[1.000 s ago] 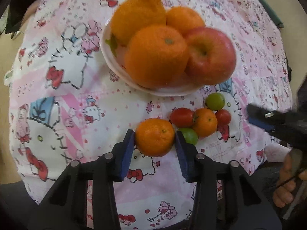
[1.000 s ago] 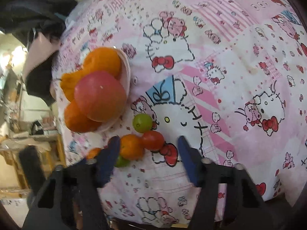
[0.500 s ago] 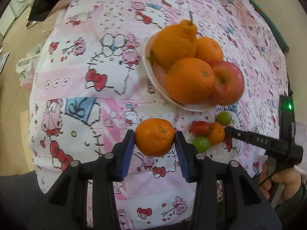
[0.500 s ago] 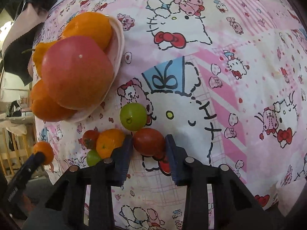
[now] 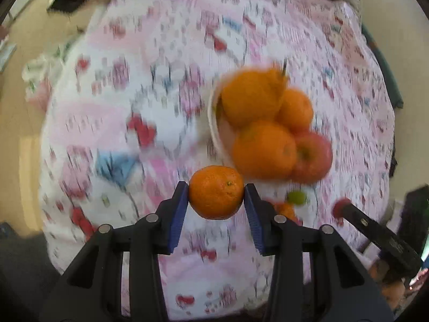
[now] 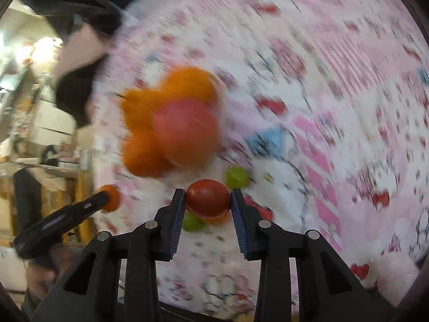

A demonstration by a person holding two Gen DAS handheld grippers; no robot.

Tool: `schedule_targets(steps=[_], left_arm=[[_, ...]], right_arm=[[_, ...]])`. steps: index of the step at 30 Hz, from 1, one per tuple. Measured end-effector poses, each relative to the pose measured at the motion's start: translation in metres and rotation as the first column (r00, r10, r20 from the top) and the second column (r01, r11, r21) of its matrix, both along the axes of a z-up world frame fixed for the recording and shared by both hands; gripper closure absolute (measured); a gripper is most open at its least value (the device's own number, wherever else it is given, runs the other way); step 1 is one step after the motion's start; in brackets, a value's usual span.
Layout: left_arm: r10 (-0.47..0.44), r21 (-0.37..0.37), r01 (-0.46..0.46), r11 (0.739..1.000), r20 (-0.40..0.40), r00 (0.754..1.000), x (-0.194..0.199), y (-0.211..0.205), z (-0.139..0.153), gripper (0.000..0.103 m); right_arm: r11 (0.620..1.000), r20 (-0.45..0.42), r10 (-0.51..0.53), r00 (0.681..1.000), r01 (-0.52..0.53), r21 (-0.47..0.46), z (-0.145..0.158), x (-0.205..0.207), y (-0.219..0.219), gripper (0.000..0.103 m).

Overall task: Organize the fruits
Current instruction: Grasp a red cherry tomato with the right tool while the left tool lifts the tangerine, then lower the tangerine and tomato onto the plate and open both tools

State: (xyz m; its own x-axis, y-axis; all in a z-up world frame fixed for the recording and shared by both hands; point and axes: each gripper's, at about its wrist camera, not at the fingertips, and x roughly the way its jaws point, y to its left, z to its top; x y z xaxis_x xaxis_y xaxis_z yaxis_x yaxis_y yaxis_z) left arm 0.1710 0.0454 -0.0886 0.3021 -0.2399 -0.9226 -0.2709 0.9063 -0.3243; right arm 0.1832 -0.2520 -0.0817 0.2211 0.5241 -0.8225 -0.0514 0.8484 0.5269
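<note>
My left gripper (image 5: 216, 204) is shut on a small mandarin (image 5: 216, 191), held above the cloth. Beyond it to the right, a white bowl (image 5: 213, 123) holds big oranges (image 5: 264, 150) and a red apple (image 5: 312, 157). My right gripper (image 6: 207, 201) is shut on a red cherry tomato (image 6: 207, 197), lifted off the cloth. Under it lie a green fruit (image 6: 191, 221) and a small orange one (image 6: 219, 218); another green fruit (image 6: 236, 177) sits just behind. In the left wrist view the same tomato (image 5: 339, 206) shows at the right gripper's tip.
A pink cartoon-print cloth (image 6: 335, 107) covers the table and drops off at its edges. Bare floor (image 5: 24, 94) lies to the left. Dark clothing (image 6: 80, 13) sits at the far corner. A hand (image 6: 40, 276) holds the left gripper's handle.
The right gripper shut on the red tomato and lifted it off the cloth. The left gripper rose and drew back with the mandarin, so the bowl looks smaller and farther right.
</note>
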Motion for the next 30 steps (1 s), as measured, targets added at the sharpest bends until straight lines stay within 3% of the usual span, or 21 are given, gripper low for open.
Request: schedule_targets(steps=[4,10,14,24,30], left_arm=[[-0.002,0.038,0.001,0.999,0.011,1.000,0.026,0.000,0.004,0.065],[-0.033,0.084,0.033,0.996,-0.006,0.999,0.051,-0.008,-0.014,0.065],[-0.031,0.035,0.032,0.999,-0.021,0.999,0.058,-0.010,-0.029,0.065],[-0.024,0.008,0.024,1.000,-0.015,1.000,0.069,-0.010,-0.045,0.064],[-0.007,0.000,0.007,1.000,-0.036,0.999,0.071,-0.009,-0.050,0.063]], right_arm=[[0.998,0.073,0.048,0.996,-0.051,0.035,0.026,0.016,0.017,0.067],[0.994,0.089,0.101,0.991,-0.105,0.033,0.029,0.048,0.043,0.067],[0.990,0.107,0.141,0.984,-0.142,0.000,0.021,0.067,0.063,0.067],[0.982,0.061,0.186,0.981,-0.183,-0.046,-0.020,0.102,0.090,0.067],[0.973,0.071,0.228,0.971,-0.224,-0.061,-0.025,0.106,0.105,0.067]])
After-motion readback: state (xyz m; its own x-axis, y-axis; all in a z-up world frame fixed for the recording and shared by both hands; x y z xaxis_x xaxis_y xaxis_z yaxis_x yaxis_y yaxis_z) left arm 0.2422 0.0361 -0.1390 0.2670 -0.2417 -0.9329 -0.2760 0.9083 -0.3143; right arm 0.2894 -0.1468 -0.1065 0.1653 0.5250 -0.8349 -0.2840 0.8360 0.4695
